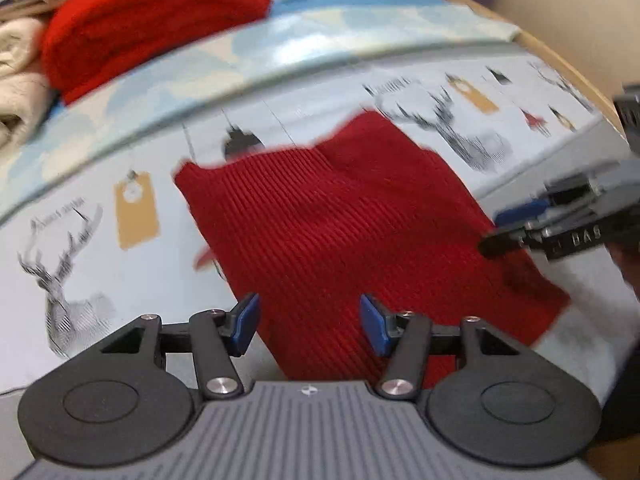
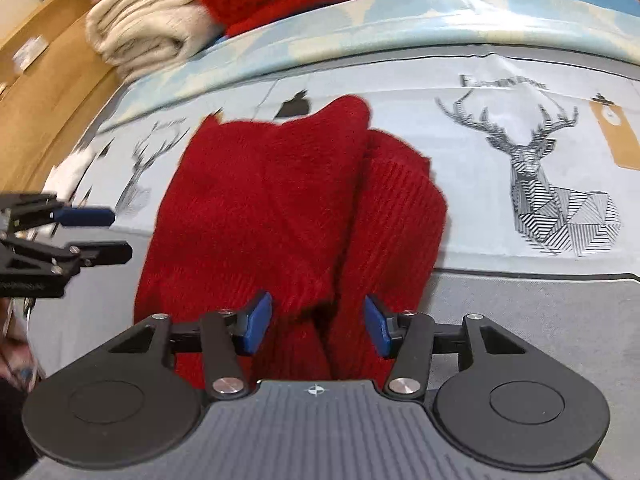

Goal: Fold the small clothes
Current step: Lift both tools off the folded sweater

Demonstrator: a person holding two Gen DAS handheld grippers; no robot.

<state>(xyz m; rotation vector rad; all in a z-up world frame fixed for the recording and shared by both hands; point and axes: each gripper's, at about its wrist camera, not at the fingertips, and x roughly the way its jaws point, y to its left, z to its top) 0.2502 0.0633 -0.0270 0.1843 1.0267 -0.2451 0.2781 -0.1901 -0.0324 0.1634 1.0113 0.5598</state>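
- Left wrist view: left gripper point(image 1: 310, 322) is hovering with its jaws apart and nothing between the blue pads point(image 1: 245, 322); no cloth is touching them.
- Red ribbed knit garment point(image 1: 352, 236) is lying partly folded on the deer-print sheet point(image 1: 80, 272), just ahead of the pads.
- Right gripper point(image 1: 508, 228) is showing at the right edge, over the garment's right side, blurred.
- Right wrist view: right gripper point(image 2: 318, 326) is also standing parted and empty, garment point(image 2: 280, 208) lying below and ahead of it.
- Folded red point(image 1: 152, 20) and cream knits point(image 2: 144, 20) are sitting stacked at the far left.
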